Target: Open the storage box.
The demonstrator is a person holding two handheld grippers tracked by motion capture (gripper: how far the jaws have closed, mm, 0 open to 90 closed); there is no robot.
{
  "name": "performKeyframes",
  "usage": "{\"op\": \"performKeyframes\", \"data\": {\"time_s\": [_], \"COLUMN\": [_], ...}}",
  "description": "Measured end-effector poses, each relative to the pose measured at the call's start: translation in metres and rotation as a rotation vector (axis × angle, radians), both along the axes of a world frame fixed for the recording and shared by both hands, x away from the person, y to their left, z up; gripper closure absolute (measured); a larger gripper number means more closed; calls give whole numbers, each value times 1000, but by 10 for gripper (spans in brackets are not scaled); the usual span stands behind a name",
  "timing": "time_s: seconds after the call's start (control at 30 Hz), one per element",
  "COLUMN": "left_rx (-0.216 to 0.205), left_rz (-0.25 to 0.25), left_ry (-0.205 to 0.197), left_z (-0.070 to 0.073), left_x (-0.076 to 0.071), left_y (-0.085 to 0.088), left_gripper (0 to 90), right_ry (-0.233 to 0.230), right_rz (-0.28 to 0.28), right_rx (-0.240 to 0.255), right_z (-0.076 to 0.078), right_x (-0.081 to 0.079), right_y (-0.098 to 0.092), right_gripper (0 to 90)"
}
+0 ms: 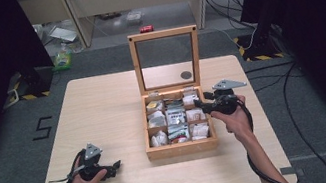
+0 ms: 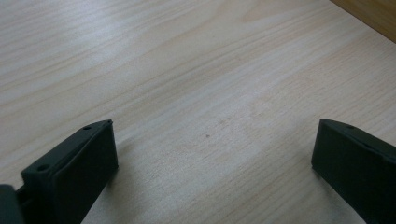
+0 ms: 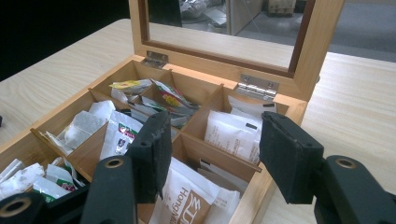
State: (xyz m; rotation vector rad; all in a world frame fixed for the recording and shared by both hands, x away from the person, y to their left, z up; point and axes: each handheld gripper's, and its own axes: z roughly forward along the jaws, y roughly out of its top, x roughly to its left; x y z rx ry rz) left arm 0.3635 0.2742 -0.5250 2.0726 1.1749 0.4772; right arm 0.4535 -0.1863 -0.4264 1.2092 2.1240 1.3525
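Both grippers gape empty: the right gripper (image 3: pixel 212 154) hangs over the box (image 1: pixel 181 148), lid propped upright for access, sachets (image 3: pixel 233 133) directly below its jaws, while the left gripper (image 2: pixel 212 161) idles low over bare table (image 2: pixel 187 70).

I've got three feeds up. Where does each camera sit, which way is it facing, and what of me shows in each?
High view: above your side of the table, looking forward and down; both forearms, left gripper, right gripper.
Left gripper view: rides the left gripper, aimed down at bare tabletop; its fingers spread wide.
Right gripper view: rides the right gripper, aimed into the open wooden box of packets; fingers apart.
Shared: high and right gripper views both show the box and its raised lid.
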Motion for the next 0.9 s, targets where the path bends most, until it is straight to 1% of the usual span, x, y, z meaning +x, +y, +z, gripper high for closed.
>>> {"op": "performKeyframes", "data": {"time_s": [0.4, 0.53, 0.73, 0.9], "left_rx": [1, -1, -1, -1], "left_rz": [0, -1, -1, -1], "left_ry": [0, 0, 0, 0], "left_z": [0, 0, 0, 0], "left_x": [0, 1, 1, 1], "left_y": [0, 0, 0, 0], "left_gripper": [0, 0, 0, 0], "right_ry": [7, 9, 36, 50], "right_rz": [9, 19, 34, 51], "right_rx": [-15, -55, -61, -83], "right_z": [-1, -4, -6, -7], "right_x": [-11, -17, -20, -22], "right_y": [-4, -5, -6, -4], "right_gripper": [432, 429, 415, 408]}}
